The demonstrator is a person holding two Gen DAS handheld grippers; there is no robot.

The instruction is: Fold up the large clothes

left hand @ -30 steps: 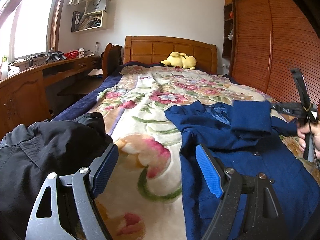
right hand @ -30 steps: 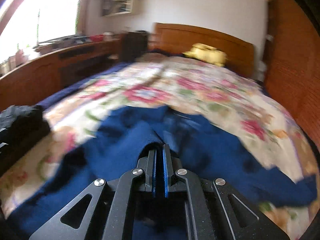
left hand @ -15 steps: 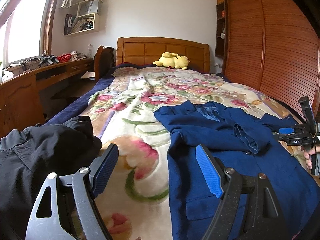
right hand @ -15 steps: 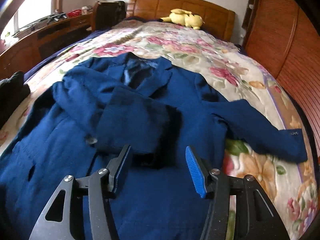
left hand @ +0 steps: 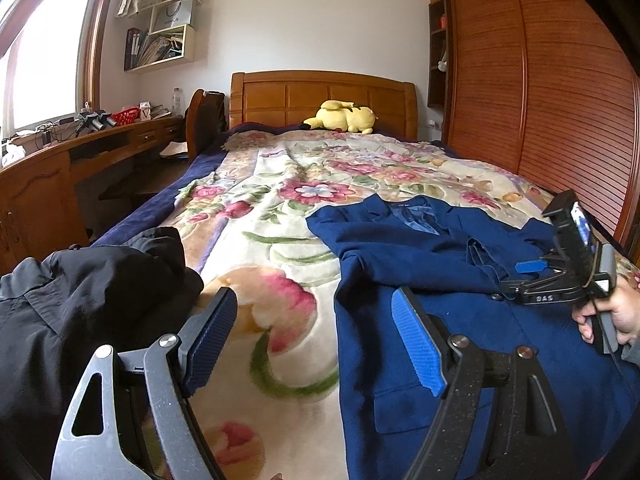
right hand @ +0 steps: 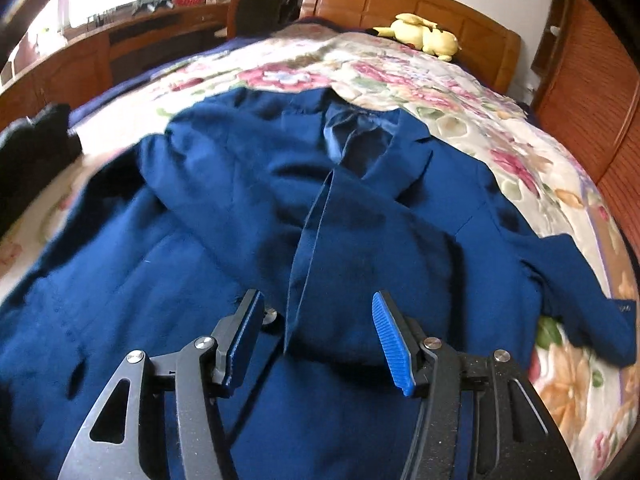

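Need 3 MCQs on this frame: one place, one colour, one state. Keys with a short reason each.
1. Where does the yellow plush toy lie?
A. on the desk
B. by the wooden headboard
C. on the navy blue suit jacket

2. What colour is the crumpled garment beside the jacket?
A. black
B. red
C. white

3. How are the right gripper jaws?
A. shut on the sleeve
B. apart, gripping nothing
C. shut and empty

Answers: 1 B, the toy sits at the far end of the floral blanket against the headboard; 2 A, it is plainly black; 3 B, the blue pads stand clear of the folded sleeve.
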